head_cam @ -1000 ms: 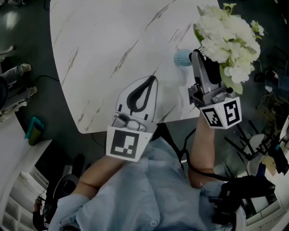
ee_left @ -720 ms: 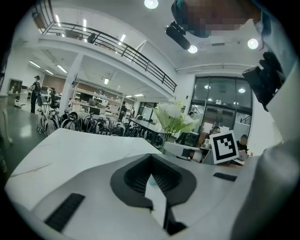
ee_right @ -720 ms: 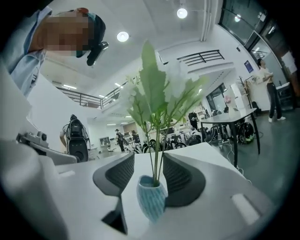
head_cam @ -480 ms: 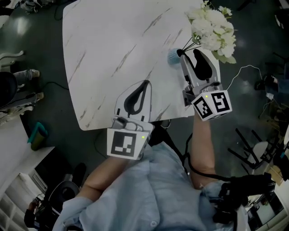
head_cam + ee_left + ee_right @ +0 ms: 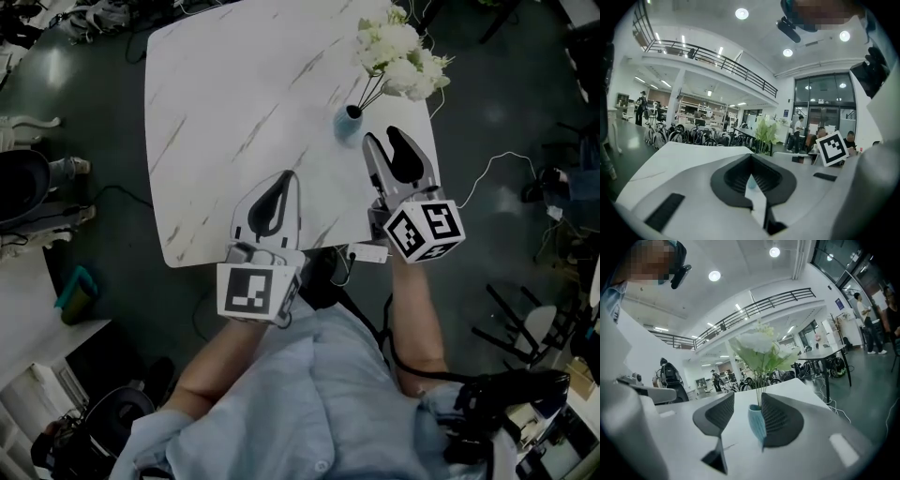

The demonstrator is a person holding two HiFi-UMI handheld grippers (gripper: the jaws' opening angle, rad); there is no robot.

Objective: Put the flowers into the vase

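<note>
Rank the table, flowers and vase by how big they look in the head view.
1. Table: largest by far.
2. Flowers: a much smaller white cluster; they stand higher, nearer the camera, which may enlarge them a little.
3. Vase: smallest, a blue pot below the stems.

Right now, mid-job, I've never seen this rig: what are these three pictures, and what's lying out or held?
There is no robot: a person holds a two-jawed tool in each hand. One picture comes from a head camera looking down; the other two look along each tool's jaws. On the white marble table stands a blue vase with white flowers in it. The left tool has its jaws together, empty. The right tool has its jaws apart, aimed at the vase but short of it. Nothing is held.
</note>
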